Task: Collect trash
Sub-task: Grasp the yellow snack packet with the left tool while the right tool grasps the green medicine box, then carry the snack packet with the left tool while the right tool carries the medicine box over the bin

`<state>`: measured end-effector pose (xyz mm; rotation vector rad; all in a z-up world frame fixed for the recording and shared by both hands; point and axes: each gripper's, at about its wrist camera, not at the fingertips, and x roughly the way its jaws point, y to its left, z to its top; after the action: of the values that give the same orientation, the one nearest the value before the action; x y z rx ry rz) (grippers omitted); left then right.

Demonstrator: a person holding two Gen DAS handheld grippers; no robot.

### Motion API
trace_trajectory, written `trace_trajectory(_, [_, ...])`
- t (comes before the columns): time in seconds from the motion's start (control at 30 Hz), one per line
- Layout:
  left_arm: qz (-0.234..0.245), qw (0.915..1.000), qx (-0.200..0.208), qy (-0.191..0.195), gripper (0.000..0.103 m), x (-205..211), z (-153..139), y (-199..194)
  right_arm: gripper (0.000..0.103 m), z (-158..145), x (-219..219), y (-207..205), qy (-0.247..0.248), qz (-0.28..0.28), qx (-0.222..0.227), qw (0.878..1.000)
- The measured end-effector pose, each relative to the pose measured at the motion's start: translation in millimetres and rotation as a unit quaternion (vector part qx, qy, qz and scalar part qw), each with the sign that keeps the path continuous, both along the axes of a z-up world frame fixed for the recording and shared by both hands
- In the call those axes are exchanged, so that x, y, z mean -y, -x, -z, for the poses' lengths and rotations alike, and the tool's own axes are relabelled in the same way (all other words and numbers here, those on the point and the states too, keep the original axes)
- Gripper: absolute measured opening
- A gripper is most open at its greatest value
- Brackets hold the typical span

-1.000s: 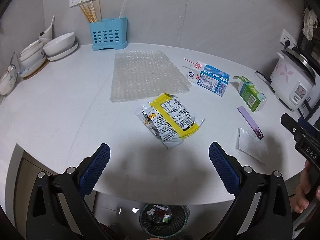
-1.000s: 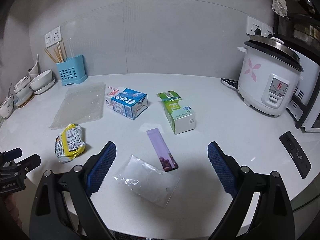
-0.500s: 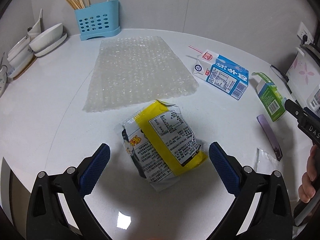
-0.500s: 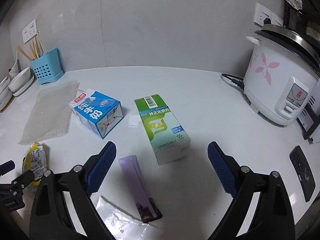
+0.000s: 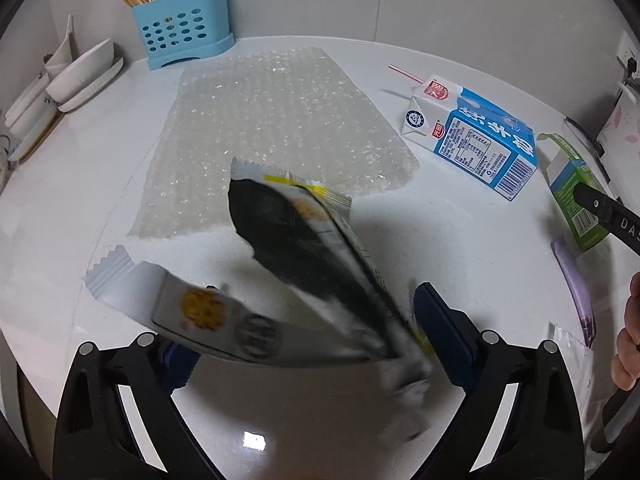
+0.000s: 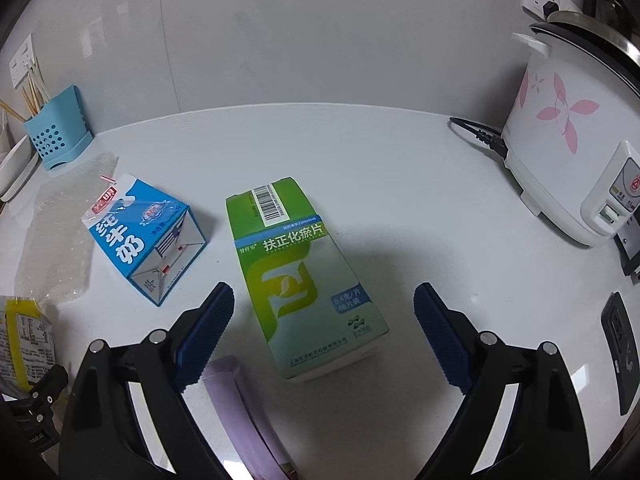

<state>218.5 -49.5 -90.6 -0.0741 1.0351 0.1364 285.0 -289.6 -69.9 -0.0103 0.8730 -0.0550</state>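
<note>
Since a second ago both grippers have come down close over the counter. The snack wrapper (image 5: 304, 280) now fills the closing left gripper (image 5: 308, 344), tilted and blurred, while the green box (image 6: 304, 280) lies between the closing jaws of the right gripper (image 6: 324, 340).

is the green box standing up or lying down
Lying down: the green box rests flat on its broad side on the counter, printed face up.
</note>
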Motion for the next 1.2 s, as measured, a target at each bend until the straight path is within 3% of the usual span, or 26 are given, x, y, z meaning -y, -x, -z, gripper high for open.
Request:
trace_trajectory(0.1, [-0.002, 0.9999, 0.001, -0.010, 0.085, 0, -1, -1, 0.074, 4, -1, -2, 0.003, 0.000, -0.009, 1.000])
trace_trajectory(0.2, [0.001, 0.9999, 0.005, -0.015, 0.069, 1, -4, -1, 0.060, 7, -3, -4, 0.007, 0.004, -0.020, 1.000])
trace_trajectory(0.33, [0.015, 0.9994, 0.006, -0.029, 0.021, 8, -9, 1, 0.052, 7, -1, -3, 0.013, 0.015, -0.019, 1.000])
trace_trajectory(0.37, [0.018, 0.9993, 0.005, -0.031, 0.019, 8, -10, 1, 0.050, 6, 0, -3, 0.013, 0.018, -0.018, 1.000])
trace_trajectory(1.2, [0.029, 0.9973, 0.061, -0.026, 0.015, 9, -50, 40, 0.049, -25, -5, 49, 0.001, 0.019, 0.023, 1.000])
